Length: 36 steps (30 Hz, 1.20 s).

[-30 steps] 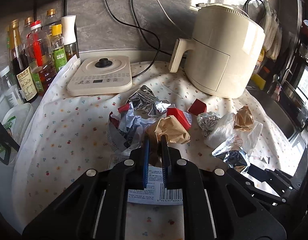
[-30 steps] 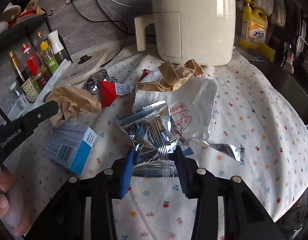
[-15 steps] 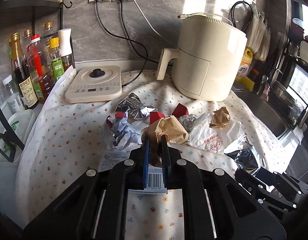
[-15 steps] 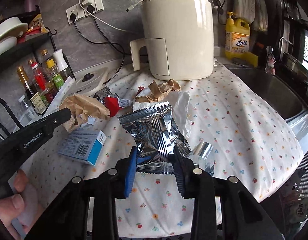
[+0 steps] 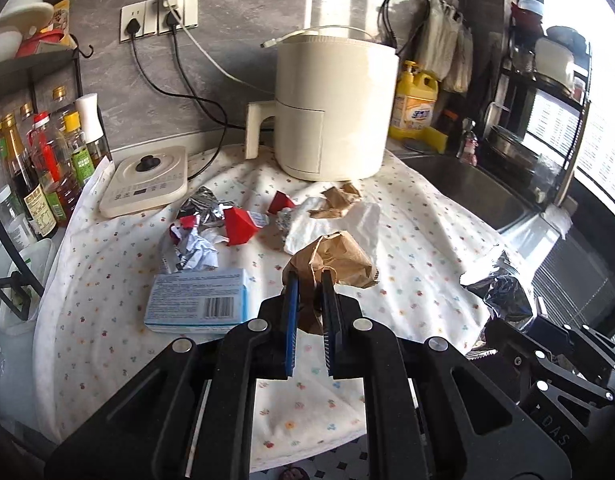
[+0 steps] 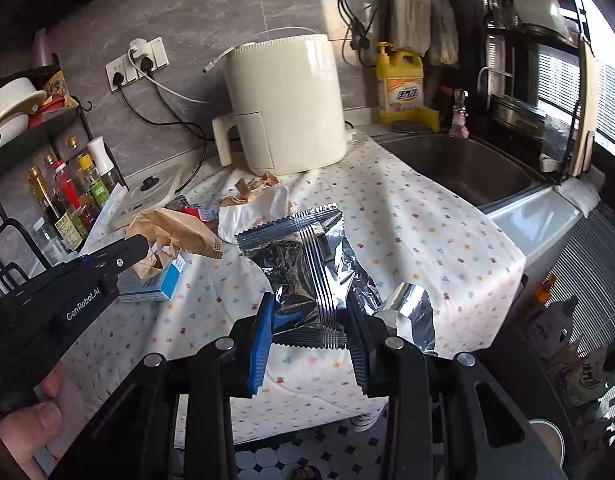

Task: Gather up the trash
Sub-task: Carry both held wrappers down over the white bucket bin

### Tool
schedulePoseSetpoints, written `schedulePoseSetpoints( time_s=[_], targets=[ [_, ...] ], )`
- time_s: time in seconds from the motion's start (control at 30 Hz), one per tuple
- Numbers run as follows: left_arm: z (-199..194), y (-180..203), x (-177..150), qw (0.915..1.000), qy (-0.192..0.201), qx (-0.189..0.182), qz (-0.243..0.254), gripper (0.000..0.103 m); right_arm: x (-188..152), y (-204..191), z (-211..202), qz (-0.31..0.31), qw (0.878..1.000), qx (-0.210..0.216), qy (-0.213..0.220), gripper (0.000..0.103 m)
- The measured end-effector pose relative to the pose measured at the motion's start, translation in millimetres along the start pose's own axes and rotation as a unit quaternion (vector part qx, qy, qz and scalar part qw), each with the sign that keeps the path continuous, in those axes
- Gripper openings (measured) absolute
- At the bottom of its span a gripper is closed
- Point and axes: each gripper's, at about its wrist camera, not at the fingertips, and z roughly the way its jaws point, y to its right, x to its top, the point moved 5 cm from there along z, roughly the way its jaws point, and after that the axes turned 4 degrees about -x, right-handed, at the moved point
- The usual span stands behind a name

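My left gripper [image 5: 309, 280] is shut on a crumpled brown paper bag [image 5: 335, 258] and holds it above the flowered cloth; the bag also shows in the right wrist view [image 6: 175, 232]. My right gripper [image 6: 311, 312] is shut on a silver foil snack wrapper [image 6: 307, 256], held above the counter's front edge; the wrapper shows in the left wrist view [image 5: 501, 284]. On the cloth lie a blue and white box [image 5: 197, 300], crumpled white paper [image 5: 191, 254], a red carton [image 5: 239, 226], foil scraps [image 5: 201, 208], a white bag [image 5: 339, 224] and brown paper scraps [image 5: 339, 200].
A cream air fryer [image 5: 331, 108] stands at the back, a white cooker plate [image 5: 145, 180] at back left, sauce bottles [image 5: 47, 160] on the left. A steel sink [image 6: 463, 164] lies on the right with a yellow detergent bottle [image 6: 399, 88]. Tiled floor [image 6: 331, 448] shows below the counter edge.
Both grippers have pulled back and up from the cloth with their trash, past the counter's front edge. The blue box now lies uncovered to the left of the left gripper.
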Motion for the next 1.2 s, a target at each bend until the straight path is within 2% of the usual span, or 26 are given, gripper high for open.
schedulePoseSetpoints(
  time_s=[0.3, 0.63, 0.9, 1.2],
  targets=[
    [-16, 74, -25, 0.9969, -0.013, -0.057, 0.053, 0.011, -38, 72, -49, 0.053, 0.997, -0.060, 0.004, 0.034],
    [-28, 159, -57, 0.9873, -0.029, -0.114, 0.107, 0.011, -84, 140, -92, 0.112, 0.987, -0.119, 0.002, 0.034],
    [-33, 219, -88, 0.9750, -0.047, -0.159, 0.148, 0.011, -124, 193, -120, 0.160, 0.973, -0.167, -0.003, 0.034],
    [-25, 280, -128, 0.9561, -0.075, -0.211, 0.189, 0.011, -175, 248, -135, 0.215, 0.950, -0.225, -0.024, 0.035]
  ],
)
